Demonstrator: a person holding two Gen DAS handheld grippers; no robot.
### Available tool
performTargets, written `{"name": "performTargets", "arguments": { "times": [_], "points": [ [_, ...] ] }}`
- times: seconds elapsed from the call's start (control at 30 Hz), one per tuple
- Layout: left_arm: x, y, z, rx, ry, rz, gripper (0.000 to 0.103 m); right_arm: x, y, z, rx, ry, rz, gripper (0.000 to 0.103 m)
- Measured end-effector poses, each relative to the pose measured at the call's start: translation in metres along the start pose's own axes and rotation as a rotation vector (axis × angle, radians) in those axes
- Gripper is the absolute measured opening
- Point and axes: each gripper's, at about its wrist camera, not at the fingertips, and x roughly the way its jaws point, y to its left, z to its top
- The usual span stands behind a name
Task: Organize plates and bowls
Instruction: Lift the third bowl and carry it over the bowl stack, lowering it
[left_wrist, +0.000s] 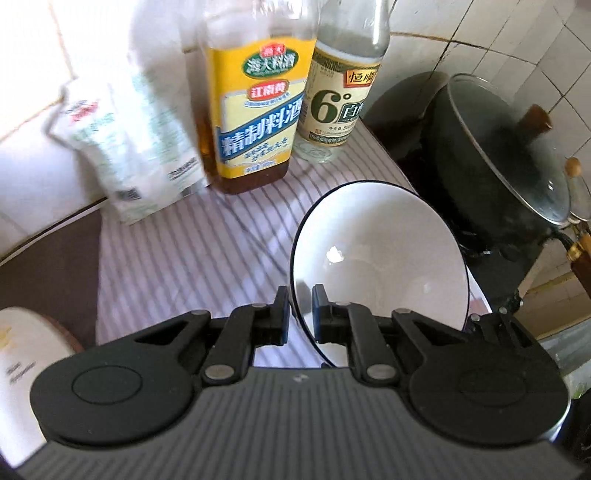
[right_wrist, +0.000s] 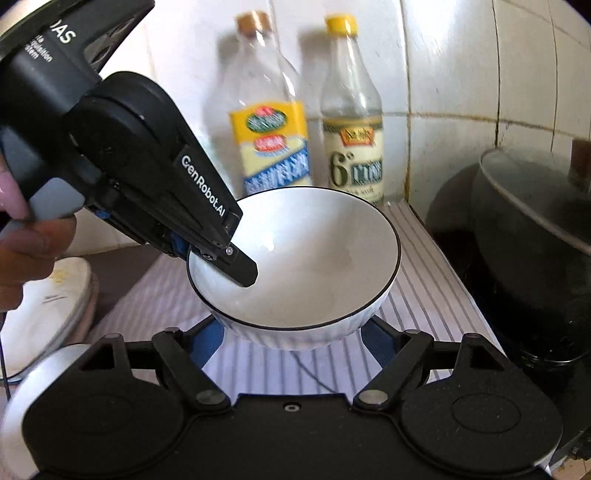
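A white bowl with a thin black rim (left_wrist: 380, 258) is held above the striped cloth (left_wrist: 192, 258). My left gripper (left_wrist: 300, 314) is shut on the bowl's left rim, one finger inside and one outside. In the right wrist view the bowl (right_wrist: 306, 258) hangs tilted, with the left gripper (right_wrist: 229, 258) clamped on its left rim. My right gripper (right_wrist: 293, 332) is open, its blue-padded fingers either side of the bowl's lower wall, apart from it. A white dish (right_wrist: 48, 310) lies at the left edge.
Two bottles, a yellow-labelled cooking wine (left_wrist: 255, 110) and a white vinegar (left_wrist: 340, 96), stand against the tiled wall. A white bag (left_wrist: 129, 147) leans at the left. A dark pot with a glass lid (left_wrist: 509, 155) sits on the stove at the right.
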Motion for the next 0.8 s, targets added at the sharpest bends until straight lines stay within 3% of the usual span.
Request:
{"name": "performTargets", "arguments": {
  "times": [0.13,0.37,0.53,0.8],
  "points": [
    [-0.034,0.003,-0.013,0.012,-0.014,-0.012,0.012,-0.027,0.011,0.004,-0.008,-0.01,0.056,0.085],
    [-0.083,0.028,-0.045,-0.073,-0.04,-0.059,0.012,-0.067,0.037,0.009,-0.003,-0.035,0.139,0.086],
    [-0.112,0.039,-0.069,-0.097,-0.058,-0.021,0.012,-0.082,0.061,0.009,-0.035,-0.042,0.191,0.086],
    [-0.136,0.057,-0.103,-0.184,-0.039,0.009,0.012,-0.099,0.086,0.009,-0.035,0.015,0.287,0.087]
  ]
}}
